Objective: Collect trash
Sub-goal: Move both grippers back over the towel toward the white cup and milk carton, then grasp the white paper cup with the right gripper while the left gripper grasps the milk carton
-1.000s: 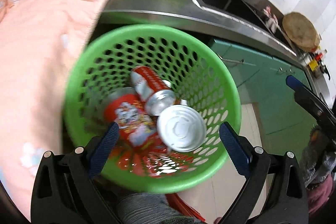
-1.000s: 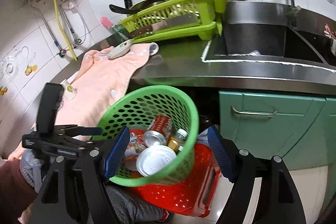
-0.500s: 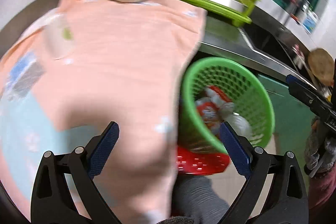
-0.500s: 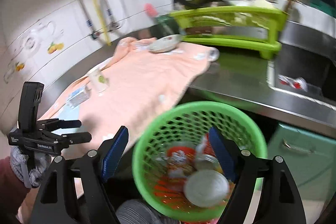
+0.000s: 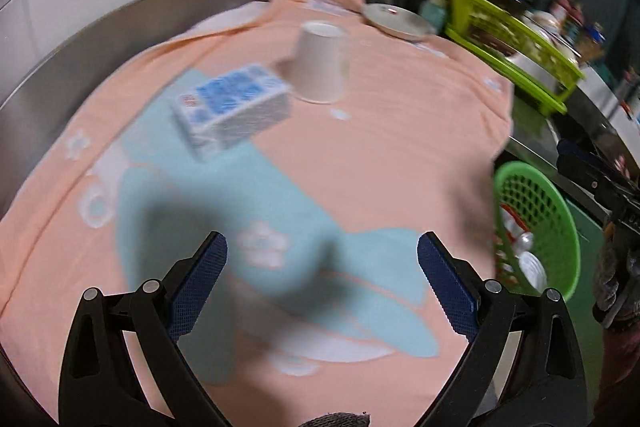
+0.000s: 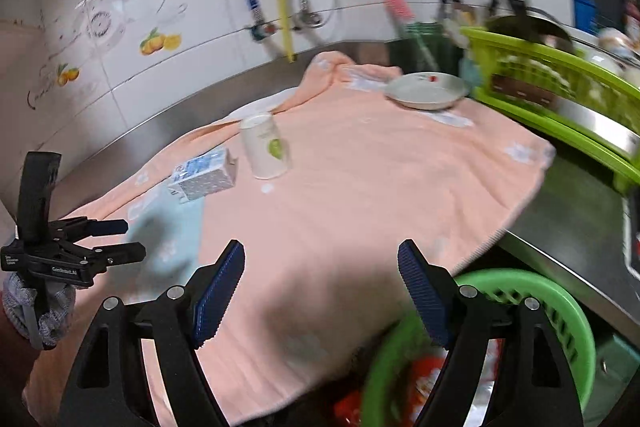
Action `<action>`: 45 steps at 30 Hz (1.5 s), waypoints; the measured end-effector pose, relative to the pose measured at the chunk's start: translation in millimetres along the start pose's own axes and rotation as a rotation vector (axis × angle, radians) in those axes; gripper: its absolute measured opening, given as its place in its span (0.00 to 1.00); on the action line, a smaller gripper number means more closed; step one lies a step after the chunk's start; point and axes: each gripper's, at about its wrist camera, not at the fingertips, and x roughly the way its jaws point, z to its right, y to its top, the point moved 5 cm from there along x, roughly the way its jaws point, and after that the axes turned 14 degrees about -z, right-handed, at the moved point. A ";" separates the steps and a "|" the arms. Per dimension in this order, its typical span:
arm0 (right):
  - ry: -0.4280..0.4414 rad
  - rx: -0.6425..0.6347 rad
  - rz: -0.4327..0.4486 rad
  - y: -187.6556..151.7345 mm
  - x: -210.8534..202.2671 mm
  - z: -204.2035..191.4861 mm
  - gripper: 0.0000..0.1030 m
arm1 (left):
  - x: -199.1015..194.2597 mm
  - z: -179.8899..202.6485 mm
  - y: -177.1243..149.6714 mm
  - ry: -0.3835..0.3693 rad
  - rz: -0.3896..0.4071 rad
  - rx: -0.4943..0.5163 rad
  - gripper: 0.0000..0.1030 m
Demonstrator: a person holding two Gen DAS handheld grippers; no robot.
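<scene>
Left gripper (image 5: 322,281) hangs wide and empty over the peach towel (image 5: 400,155) — right gripper (image 6: 320,289) is just as wide, nothing between its pads. Ahead of both, well apart from the fingers, lie the blue-and-white carton (image 5: 232,105) and, just beside it, an upside-down paper cup (image 5: 322,63). Green basket (image 5: 556,223) of cans sits off the counter's edge, right.

Black tool (image 5: 322,281) frames, blue ribbed pads (image 6: 218,293), silver screws, grey knit glove (image 6: 38,311).

One cup (image 5: 320,67), one carton (image 5: 232,107), one plate (image 5: 398,21)
</scene>
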 end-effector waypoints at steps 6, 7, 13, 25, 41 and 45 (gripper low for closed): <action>0.003 -0.074 -0.019 43.2 45.3 -31.6 0.74 | -2.0 -38.9 10.7 0.062 0.026 -0.036 0.92; 0.008 -0.083 -0.021 50.9 53.0 -35.9 0.74 | -1.7 -43.0 12.4 0.070 0.029 -0.038 0.92; 0.009 -0.141 -0.028 89.5 91.6 -56.4 0.74 | 7.4 -65.2 26.1 0.106 0.032 -0.043 0.92; -0.014 -0.170 -0.060 141.4 162.8 -68.3 0.74 | 24.8 -90.2 50.6 0.155 0.024 -0.030 0.92; -0.050 -0.151 -0.077 160.4 190.3 -72.8 0.53 | 41.0 -83.6 88.8 0.181 0.010 0.113 0.92; -0.052 -0.140 -0.065 158.2 182.8 -67.4 0.53 | 51.0 -76.6 99.5 0.193 -0.010 0.176 0.92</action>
